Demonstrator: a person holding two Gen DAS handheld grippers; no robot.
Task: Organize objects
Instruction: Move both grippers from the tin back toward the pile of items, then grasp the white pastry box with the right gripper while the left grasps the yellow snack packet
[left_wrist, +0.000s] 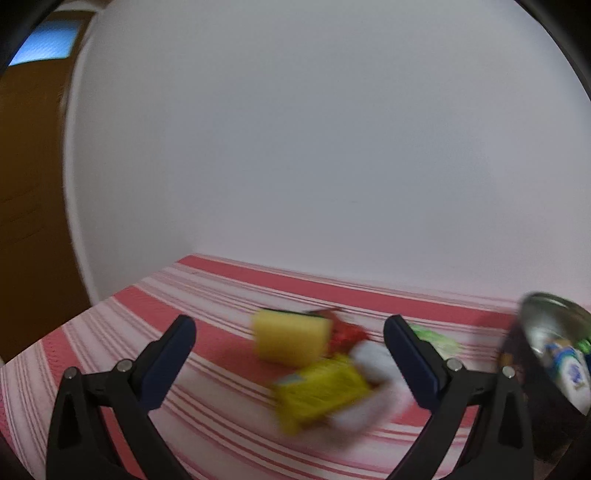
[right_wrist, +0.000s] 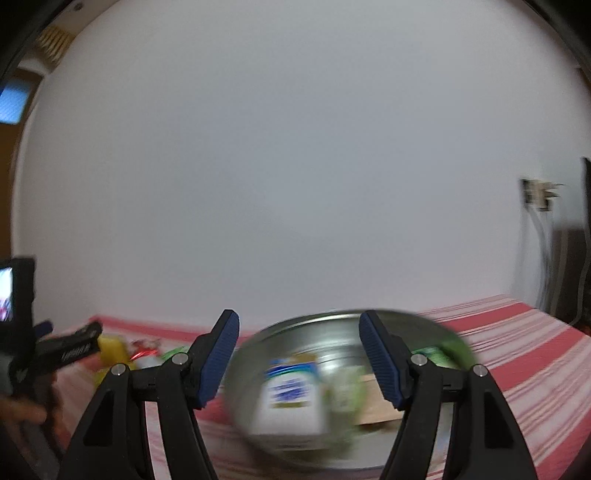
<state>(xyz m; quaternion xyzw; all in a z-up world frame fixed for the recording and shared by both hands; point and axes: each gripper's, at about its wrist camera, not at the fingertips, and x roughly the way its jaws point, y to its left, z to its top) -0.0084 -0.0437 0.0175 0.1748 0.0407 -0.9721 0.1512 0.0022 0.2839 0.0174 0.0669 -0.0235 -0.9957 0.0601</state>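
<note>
Left wrist, yellow sponge (left_wrist: 290, 341) between open left tongs (left_wrist: 290, 330), seemingly untouched

Shiny metal bowl (right_wrist: 295, 332) on woven striped cloth (left_wrist: 147, 295); porous foam sponge (left_wrist: 288, 339); glossy yellow packet (left_wrist: 321, 391); ribbed matt finger pads (right_wrist: 221, 362).

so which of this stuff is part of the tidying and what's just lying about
Part of the job:
metal bowl
white packet in the bowl
yellow sponge
yellow packet
red wrapper

Just there:
striped cloth
wall socket
</note>
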